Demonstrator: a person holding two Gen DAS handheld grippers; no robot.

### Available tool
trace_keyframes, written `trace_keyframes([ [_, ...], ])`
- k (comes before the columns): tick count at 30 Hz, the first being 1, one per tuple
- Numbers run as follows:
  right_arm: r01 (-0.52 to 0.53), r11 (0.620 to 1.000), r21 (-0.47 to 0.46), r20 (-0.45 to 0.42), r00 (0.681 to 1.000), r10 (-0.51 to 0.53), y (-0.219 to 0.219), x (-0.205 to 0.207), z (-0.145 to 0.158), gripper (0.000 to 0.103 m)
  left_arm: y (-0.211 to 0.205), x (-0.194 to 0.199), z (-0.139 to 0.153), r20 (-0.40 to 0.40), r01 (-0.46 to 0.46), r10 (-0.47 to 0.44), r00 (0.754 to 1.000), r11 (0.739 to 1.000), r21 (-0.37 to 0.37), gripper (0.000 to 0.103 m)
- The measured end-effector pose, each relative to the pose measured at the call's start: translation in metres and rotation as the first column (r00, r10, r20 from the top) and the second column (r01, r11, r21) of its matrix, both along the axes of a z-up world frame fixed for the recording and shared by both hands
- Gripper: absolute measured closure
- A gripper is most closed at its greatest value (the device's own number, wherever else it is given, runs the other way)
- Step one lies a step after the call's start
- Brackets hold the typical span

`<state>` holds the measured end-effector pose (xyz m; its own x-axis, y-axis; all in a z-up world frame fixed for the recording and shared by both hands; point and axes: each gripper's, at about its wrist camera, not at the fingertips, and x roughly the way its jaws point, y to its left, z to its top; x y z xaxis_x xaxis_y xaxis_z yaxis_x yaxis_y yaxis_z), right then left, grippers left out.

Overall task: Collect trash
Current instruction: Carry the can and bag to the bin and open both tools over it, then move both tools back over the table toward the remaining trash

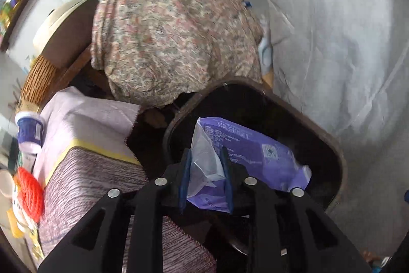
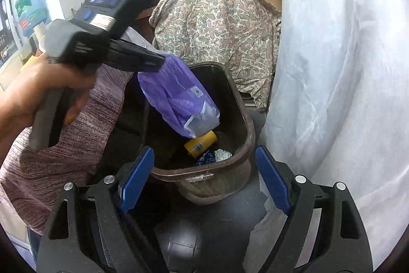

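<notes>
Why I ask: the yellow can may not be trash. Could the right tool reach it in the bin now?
Probably not cleanly: the purple wrapper, held by the left tool, hangs over the yellow can inside the bin. The right tool is open.

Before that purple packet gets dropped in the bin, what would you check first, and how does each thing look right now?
1. Purple packet over the bin mouth: ok, it hangs above the opening.
2. Left gripper has the packet between its pads: ok, though whether they still press cannot tell.
3. Room in the bin: ok, only a yellow can and small scraps at the bottom.
4. Right gripper clear of the drop: ok, open, empty, on the near side of the rim.
5. White sheet beside the bin: ok, not over the opening.
</notes>
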<state>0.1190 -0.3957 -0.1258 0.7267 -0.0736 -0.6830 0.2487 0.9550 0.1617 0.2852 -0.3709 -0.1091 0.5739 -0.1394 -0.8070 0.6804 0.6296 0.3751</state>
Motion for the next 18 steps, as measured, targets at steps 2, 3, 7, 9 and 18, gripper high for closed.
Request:
trace_keyframes([
  [2,-0.006,1.000,-0.005,-0.004,1.000,0.006,0.001,0.000,0.000,0.022,-0.002,-0.003,-0.001,0.028,0.013,-0.013,1.000,1.000,0.018,0.056],
  [3,-0.008,1.000,-0.008,-0.006,1.000,0.008,0.002,0.000,0.000,0.022,-0.002,-0.006,0.002,0.040,0.020,-0.020,0.999,1.000,0.010,0.046],
  [7,-0.011,1.000,-0.011,-0.008,1.000,0.011,0.002,0.001,0.001,0.022,0.008,-0.014,0.021,0.072,0.029,-0.023,0.997,0.996,-0.084,0.024],
  [9,-0.013,1.000,-0.017,-0.010,1.000,0.013,0.004,0.001,0.002,0.022,0.016,-0.016,0.035,0.076,0.020,-0.009,0.997,0.990,-0.143,0.023],
  [18,-0.048,0.995,-0.086,0.040,0.998,0.052,0.021,0.006,0.018,0.020,0.102,-0.038,0.107,0.062,-0.077,0.117,0.991,0.889,-0.450,0.006],
])
